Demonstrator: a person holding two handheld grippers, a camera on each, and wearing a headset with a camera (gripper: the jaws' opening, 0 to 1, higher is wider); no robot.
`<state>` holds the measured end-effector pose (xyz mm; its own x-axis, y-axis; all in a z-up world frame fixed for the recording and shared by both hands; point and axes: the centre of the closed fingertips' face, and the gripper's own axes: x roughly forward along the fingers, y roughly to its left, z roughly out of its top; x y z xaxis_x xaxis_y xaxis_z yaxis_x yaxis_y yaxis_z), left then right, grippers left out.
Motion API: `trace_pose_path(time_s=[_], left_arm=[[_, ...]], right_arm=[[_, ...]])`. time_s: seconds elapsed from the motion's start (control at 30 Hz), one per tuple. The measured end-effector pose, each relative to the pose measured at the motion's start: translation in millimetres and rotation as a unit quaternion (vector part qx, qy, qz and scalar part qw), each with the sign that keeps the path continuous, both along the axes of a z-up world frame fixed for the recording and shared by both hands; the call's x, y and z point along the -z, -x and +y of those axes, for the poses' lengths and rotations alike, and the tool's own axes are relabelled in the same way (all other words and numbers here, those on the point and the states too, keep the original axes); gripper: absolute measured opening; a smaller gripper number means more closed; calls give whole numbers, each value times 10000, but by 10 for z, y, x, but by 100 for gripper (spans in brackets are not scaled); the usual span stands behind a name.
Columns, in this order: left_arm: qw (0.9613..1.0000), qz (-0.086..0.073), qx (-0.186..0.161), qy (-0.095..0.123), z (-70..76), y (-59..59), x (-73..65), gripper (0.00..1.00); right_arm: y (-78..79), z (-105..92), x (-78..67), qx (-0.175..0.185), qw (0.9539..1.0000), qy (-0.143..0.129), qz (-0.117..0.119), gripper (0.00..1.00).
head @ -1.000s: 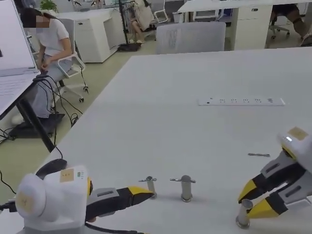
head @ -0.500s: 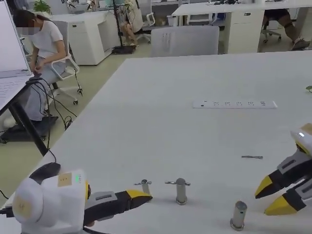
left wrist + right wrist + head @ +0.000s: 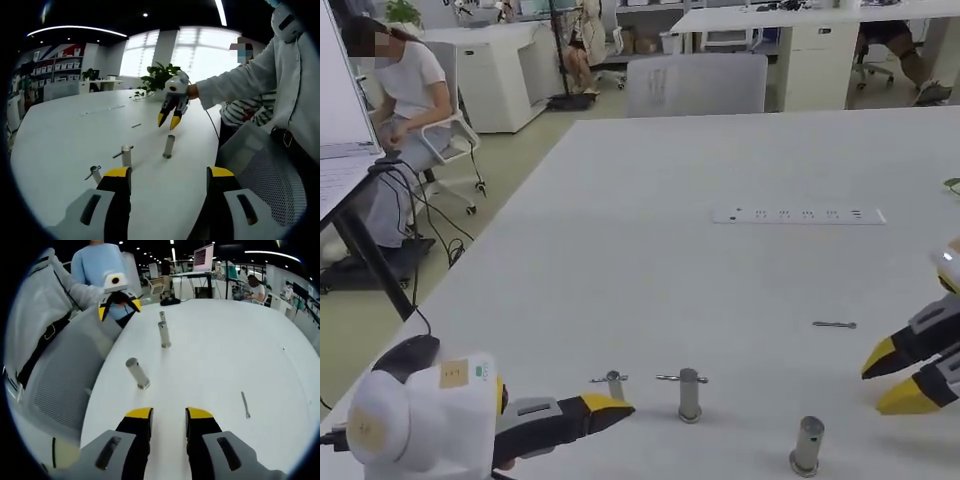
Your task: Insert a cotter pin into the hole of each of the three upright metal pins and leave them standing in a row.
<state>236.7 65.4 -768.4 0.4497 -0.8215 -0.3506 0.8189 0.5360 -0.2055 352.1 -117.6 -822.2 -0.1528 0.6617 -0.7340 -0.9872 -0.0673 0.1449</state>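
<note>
**Three pins upright: two fitted, one bare**

Three metal pins stand upright in a rough row near the front edge of the white table (image 3: pixel 650 250). Counted from my left:

1. The first pin (image 3: pixel 614 386) carries the first cotter pin (image 3: pixel 602 378) crosswise through its top.
2. The second pin (image 3: pixel 689 395) carries the second cotter pin (image 3: pixel 670 378) in the same way.
3. The third pin (image 3: pixel 807 446) has nothing through its top. It stands a little nearer to me than the other two.

The loose cotter pin (image 3: pixel 834 324) lies flat on the table beyond the third pin, well apart from it. That makes three metal pins and three cotter pins, with two fitted and one loose.

My left gripper (image 3: pixel 620 408) hovers just beside the first pin on its near side. The left gripper view shows its jaws spread wide with nothing between them.

My right gripper (image 3: pixel 882 385) hangs to the right of the third pin, apart from it. Its two yellow-tipped jaws are parted by a narrow gap and hold nothing.

One power strip (image 3: pixel 798 215) lies farther back on the table. One grey chair (image 3: pixel 695 85) stands at the far edge. One person (image 3: pixel 410 95) sits at another desk to the left.
</note>
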Motion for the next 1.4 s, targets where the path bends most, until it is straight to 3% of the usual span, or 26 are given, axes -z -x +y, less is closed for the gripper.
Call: trace_pose_path(time_s=[0.4,0.57,0.7,0.9,1.1,1.4], left_arm=[[10000,-6,-90,-11,80,-7,23,61],[9998,-25,-192,-23,162,-16,18,61],[9996,-38,-277,-34,231,-15,11,62],[9992,-25,-388,-72,316,-2,30,62],[9989,-5,-466,-90,376,-5,41,62],[9985,6,-529,-115,430,-7,46,62]], right_arm=[[-427,-54,57,642,9973,297,-171,42],[-564,-65,98,730,9961,427,-252,42],[-698,-57,144,810,9944,550,-397,41],[-962,-93,220,996,9876,904,-809,37],[-1105,-69,273,1051,9849,1041,-898,30],[-1196,-34,356,914,9827,1264,-997,23]])
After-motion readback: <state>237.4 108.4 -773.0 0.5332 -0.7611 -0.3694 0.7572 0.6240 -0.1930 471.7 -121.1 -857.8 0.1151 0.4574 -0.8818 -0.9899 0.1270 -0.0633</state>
